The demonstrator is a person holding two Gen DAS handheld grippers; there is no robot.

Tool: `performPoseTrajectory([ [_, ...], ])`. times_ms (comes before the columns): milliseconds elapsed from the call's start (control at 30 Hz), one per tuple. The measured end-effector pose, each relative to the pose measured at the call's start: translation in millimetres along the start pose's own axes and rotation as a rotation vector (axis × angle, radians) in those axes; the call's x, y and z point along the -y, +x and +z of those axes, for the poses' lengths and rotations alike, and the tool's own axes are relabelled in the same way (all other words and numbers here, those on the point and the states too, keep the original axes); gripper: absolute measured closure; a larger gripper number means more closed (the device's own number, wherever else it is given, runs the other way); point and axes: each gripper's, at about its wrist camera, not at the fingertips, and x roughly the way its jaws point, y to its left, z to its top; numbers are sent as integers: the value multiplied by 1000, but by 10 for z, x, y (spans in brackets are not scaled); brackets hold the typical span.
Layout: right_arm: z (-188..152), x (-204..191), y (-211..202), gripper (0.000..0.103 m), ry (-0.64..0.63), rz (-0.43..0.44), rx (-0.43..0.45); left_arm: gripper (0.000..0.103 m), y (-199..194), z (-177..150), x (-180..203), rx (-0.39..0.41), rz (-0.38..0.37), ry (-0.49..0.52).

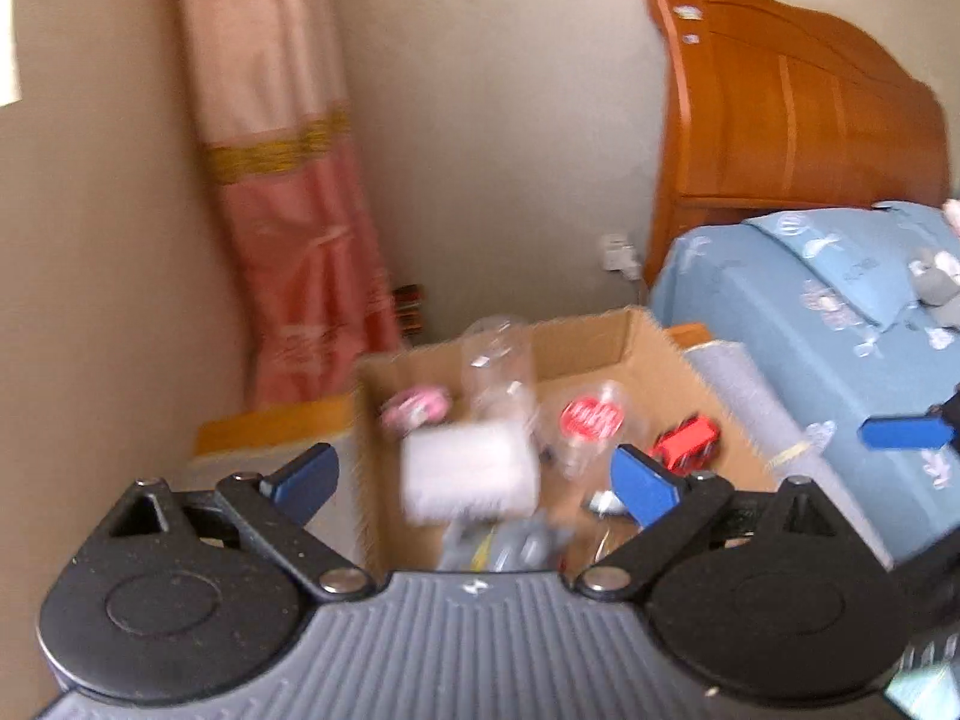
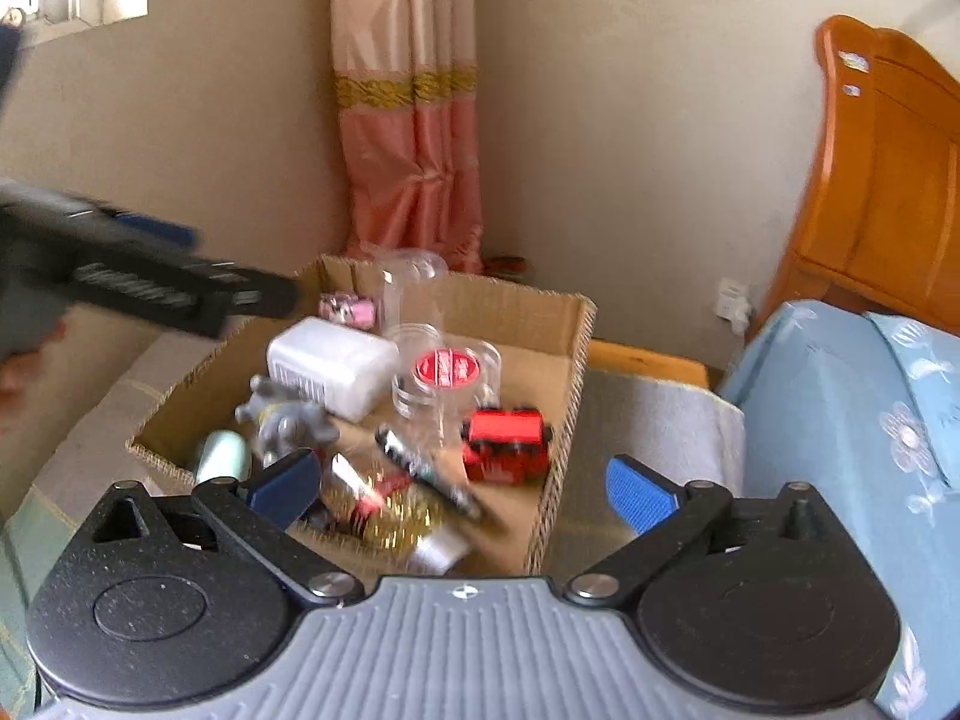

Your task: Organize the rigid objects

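An open cardboard box (image 2: 570,360) holds several rigid objects: a white plastic container (image 2: 333,369), a clear jar with a red lid (image 2: 447,369), a red toy vehicle (image 2: 507,444), a grey figurine (image 2: 285,417), a pink item (image 2: 348,306), a black marker (image 2: 429,474). In the left wrist view the white container (image 1: 468,471) is blurred above the box (image 1: 660,354). My left gripper (image 1: 474,480) is open and empty over the box. My right gripper (image 2: 459,489) is open and empty over the box's near right corner. The left gripper (image 2: 150,282) also shows at left.
A bed with a blue cover (image 2: 852,420) and a wooden headboard (image 2: 888,180) stands at right. A grey cloth-covered surface (image 2: 648,420) bears the box. A pink curtain (image 2: 414,150) hangs in the corner. A wall socket (image 2: 732,300) is low on the wall.
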Motion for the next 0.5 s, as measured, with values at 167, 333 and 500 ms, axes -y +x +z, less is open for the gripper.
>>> performPoseTrajectory([
  [167,-188,-161,-268,0,61,-80,-25,6,-389,-450,40,-12,93,-38],
  [333,-376,-330,-476,0,123,-135,-51,6,-541,-748,101,-83,90,-108],
  [500,-513,-410,-596,0,160,-158,-59,6,-644,-870,154,-78,124,-105],
])
